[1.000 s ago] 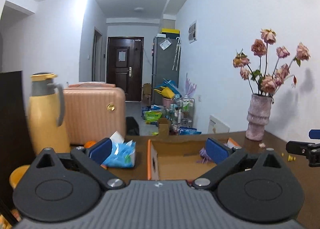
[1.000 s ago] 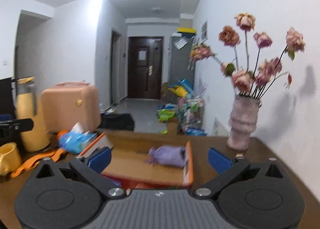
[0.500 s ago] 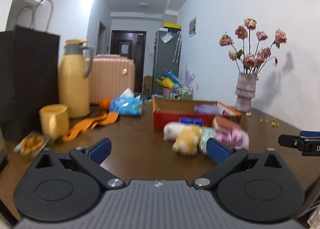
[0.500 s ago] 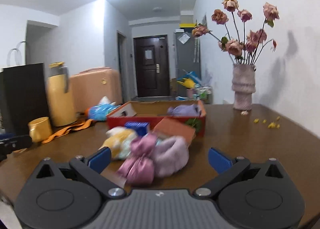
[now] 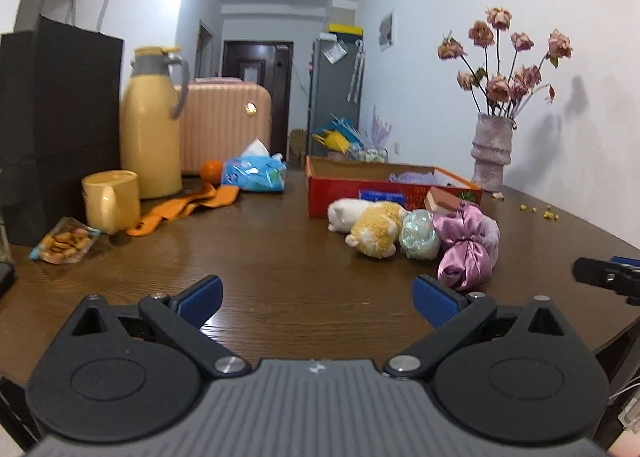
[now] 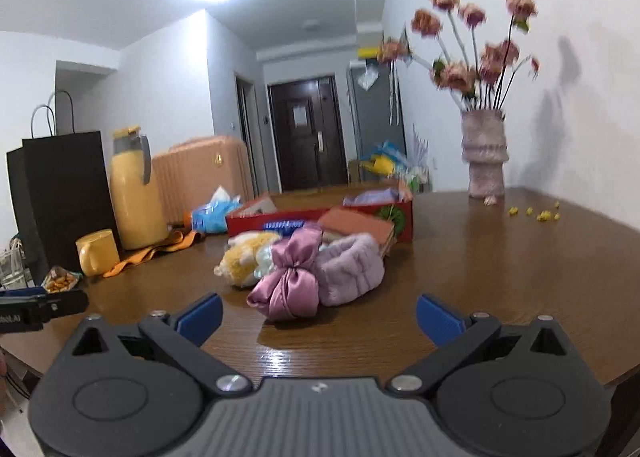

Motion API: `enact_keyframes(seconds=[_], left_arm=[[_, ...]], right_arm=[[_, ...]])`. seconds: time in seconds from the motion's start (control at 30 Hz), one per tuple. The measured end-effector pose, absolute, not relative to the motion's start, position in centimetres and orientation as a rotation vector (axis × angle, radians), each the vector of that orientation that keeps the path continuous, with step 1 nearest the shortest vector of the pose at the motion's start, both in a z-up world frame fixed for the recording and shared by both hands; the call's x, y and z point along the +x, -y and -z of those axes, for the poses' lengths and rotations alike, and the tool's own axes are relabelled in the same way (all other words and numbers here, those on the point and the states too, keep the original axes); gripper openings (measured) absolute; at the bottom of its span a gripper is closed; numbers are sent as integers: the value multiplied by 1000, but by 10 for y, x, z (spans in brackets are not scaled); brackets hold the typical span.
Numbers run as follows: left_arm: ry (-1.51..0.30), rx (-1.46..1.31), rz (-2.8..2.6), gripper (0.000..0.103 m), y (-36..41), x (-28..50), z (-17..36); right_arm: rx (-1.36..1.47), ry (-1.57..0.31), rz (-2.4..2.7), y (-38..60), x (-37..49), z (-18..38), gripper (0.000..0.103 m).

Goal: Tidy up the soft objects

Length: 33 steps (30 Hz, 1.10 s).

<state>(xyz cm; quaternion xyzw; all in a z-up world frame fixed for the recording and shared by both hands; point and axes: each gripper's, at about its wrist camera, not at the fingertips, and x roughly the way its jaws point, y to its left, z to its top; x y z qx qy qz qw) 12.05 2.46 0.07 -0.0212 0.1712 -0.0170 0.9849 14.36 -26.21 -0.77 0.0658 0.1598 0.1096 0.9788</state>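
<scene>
- My left claw [image 5: 316, 297] hangs low over the brown surface [image 5: 260, 257], jaws spread wide, nothing between them.
- My right claw [image 6: 318, 315] is the same story: jaws apart, empty, aimed straight at the pile.
- Just ahead of the right claw lies the pink satin bow [image 6: 290, 283], nearest of the soft things, touching the fluffy lilac headband [image 6: 350, 269] beside it.
- Behind those, the yellow plush toy [image 6: 244, 259] lies on its side; from the left view a pale shiny pouf [image 5: 418, 233] sits between the toy and the bow.
- Further back, the red box [image 6: 320, 217] stands open on the surface, a purple soft piece [image 6: 366, 197] already inside at its far end.
- Well off to the left: yellow mug [image 5: 110, 197], yellow flask [image 5: 150, 125], orange cloth [image 5: 188, 209], tissue pack [image 5: 254, 173]. Not my business now.
- My read: this is the approach to the next pick, pile not yet boxed.
- Next move calls for easing the right claw forward, straddling the bow's knot, closing gently, since satin may slip, then lifting clear without dragging the headband along.
</scene>
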Motion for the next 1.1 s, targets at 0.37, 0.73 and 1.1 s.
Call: enact_keyframes(seconds=[0.37,0.73,1.1], left_arm=[[-359,-2,78,103,-8,196,-4],[-337,26,129,103,10,227,-13],[-489,-101,405,72,37,244,-3]], right_arm=[[125,-478,-284,216,248,17,89],[81,-561,-412,205,280,27,32],[-220,-592,-631,197,224,25,31]])
